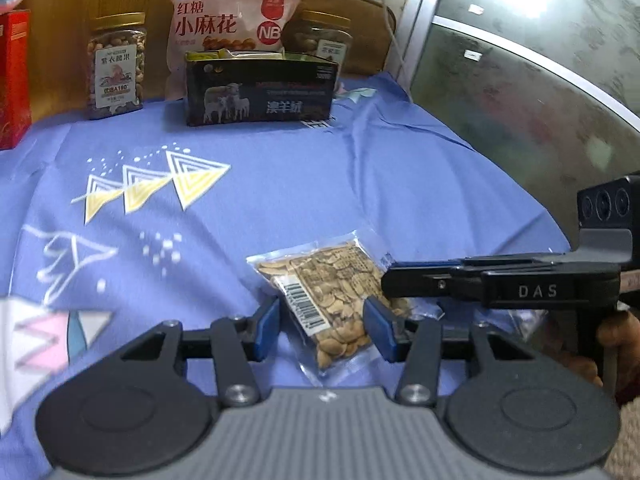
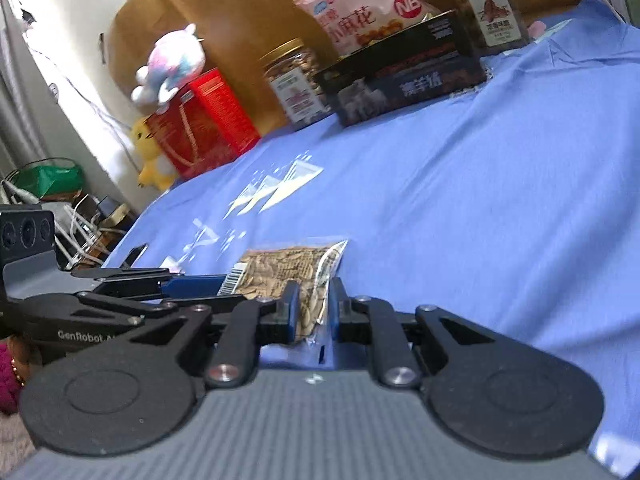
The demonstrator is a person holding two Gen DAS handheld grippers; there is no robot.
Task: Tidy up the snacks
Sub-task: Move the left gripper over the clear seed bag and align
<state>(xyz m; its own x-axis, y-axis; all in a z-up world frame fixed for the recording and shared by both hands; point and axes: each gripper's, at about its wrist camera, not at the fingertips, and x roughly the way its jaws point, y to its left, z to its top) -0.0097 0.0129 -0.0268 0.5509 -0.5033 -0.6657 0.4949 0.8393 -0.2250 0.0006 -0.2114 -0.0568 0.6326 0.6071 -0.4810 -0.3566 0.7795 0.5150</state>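
A clear packet of nuts (image 1: 328,300) lies on the blue cloth (image 1: 280,184). My left gripper (image 1: 324,326) is open, its blue pads either side of the packet's near end. My right gripper (image 2: 313,308) is shut on the packet's edge (image 2: 288,272); it reaches in from the right in the left wrist view (image 1: 400,284). At the back stands an open black box with sheep on it (image 1: 260,88), holding yellow packets.
Behind the box are a pink snack bag (image 1: 232,12), two nut jars (image 1: 116,64) (image 1: 326,36) and a red box (image 1: 14,80). Plush toys (image 2: 168,68) sit at the left. The cloth's edge drops off at the right (image 1: 500,184).
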